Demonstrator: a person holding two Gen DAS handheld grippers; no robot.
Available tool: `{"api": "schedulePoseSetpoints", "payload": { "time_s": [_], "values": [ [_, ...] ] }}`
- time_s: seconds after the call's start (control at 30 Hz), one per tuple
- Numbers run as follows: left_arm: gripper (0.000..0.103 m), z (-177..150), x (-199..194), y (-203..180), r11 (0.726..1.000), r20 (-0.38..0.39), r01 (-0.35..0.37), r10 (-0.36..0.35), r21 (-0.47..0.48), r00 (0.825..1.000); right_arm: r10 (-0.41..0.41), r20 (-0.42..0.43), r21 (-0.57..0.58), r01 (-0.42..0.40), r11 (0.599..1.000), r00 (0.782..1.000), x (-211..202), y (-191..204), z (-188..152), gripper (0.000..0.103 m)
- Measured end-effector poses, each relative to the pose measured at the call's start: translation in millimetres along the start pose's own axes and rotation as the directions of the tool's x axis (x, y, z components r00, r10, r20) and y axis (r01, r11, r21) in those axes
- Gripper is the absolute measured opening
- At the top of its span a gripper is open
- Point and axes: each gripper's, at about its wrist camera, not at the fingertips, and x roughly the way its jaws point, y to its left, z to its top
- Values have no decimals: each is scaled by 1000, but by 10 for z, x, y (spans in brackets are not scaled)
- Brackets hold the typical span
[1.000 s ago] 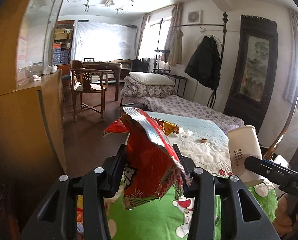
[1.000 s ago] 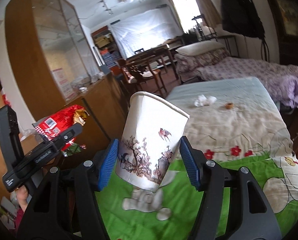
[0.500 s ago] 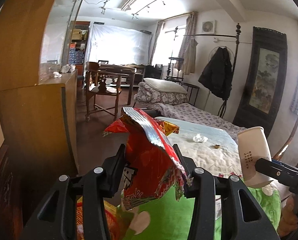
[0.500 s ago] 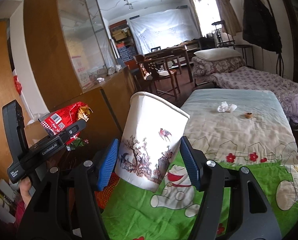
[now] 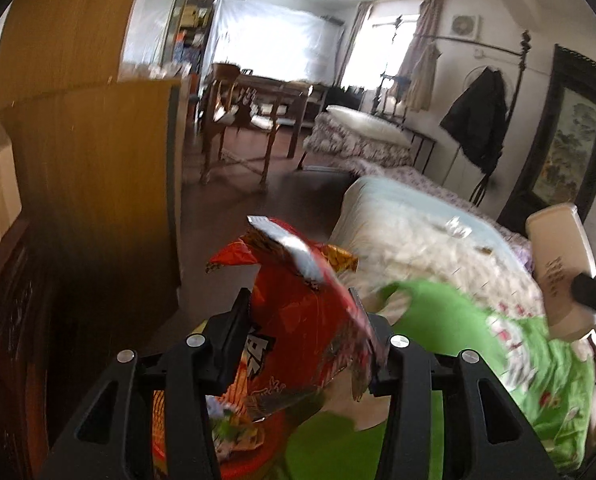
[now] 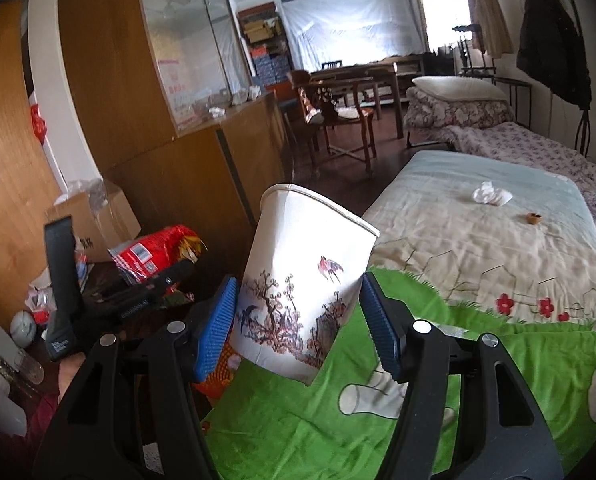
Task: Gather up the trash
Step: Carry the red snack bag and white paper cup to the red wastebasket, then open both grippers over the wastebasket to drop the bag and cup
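Note:
My left gripper is shut on a crumpled red snack bag and holds it over the left edge of the bed, above an orange-red basket. My right gripper is shut on a white paper cup printed with trees and birds. The cup also shows at the right of the left wrist view. The left gripper and its bag show at the left of the right wrist view. A crumpled white tissue and a small brown scrap lie on the far part of the bed.
The bed has a green and beige cover. A tall wooden cabinet stands left of it. A cardboard box and clutter sit on a dark side table at the left. A wooden chair and a table stand further back.
Both grippers have moved left and down with their loads, toward the bed's left edge. The orange-red basket has come into view under the left gripper.

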Motion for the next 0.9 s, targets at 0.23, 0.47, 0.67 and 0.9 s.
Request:
{"api": "schedulePoseSetpoints", "payload": {
  "time_s": [0.23,0.47,0.67,0.9],
  "values": [
    [72,-360,402,402,997,-119,-60,54,-53,991,6,-85,-35,-9,999,996,361,185,-39,62],
    [86,-636,621,820,984,-206,-155,133,-93,969,9,-163,-79,-22,997,987,721,403,-100,62],
    [91,-700,572,1225,963,-208,-221,187,-155,960,20,-218,-132,-50,990,976,970,650,-136,62],
    [92,-840,417,1620,925,-207,-316,274,-212,939,44,-281,-179,-97,979,959,1241,931,-212,63]
  ]
}}
